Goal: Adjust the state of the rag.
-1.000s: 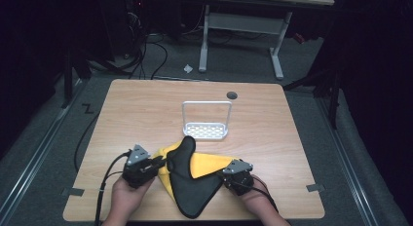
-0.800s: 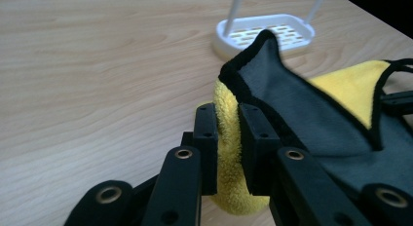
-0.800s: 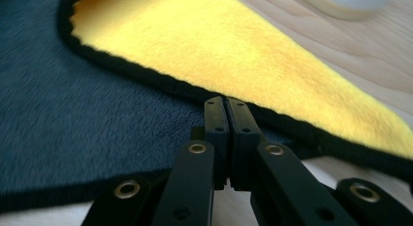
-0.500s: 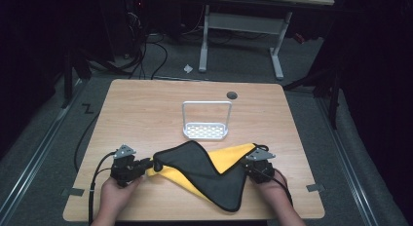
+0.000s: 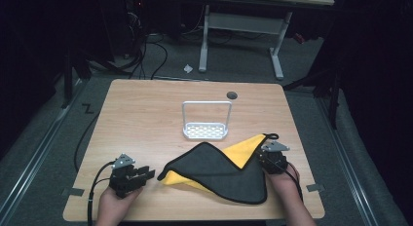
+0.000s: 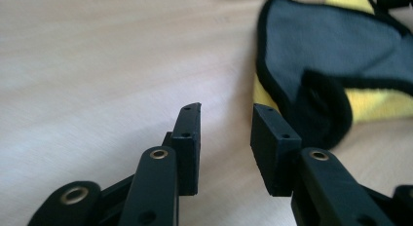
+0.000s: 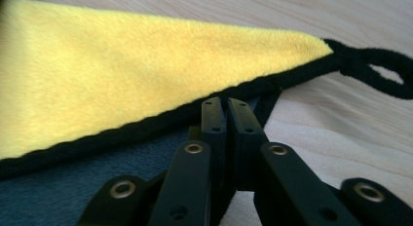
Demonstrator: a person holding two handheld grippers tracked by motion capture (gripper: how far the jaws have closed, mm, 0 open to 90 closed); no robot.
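Your left tongs [image 5: 147, 174] have just been opening, with nothing between them; the cloth [image 5: 219, 170] lies just beside them on the tabletop [image 5: 146, 114]. Your right tongs [image 5: 265, 155] pinch its black edge, likely to spread it flat.

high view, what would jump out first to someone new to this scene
The yellow and dark grey cloth lies spread across the near part of the wooden table. The right tongs pinch its right edge, and the left tongs stand open just off its left corner. Behind the cloth, a small white rack stands mid-table.
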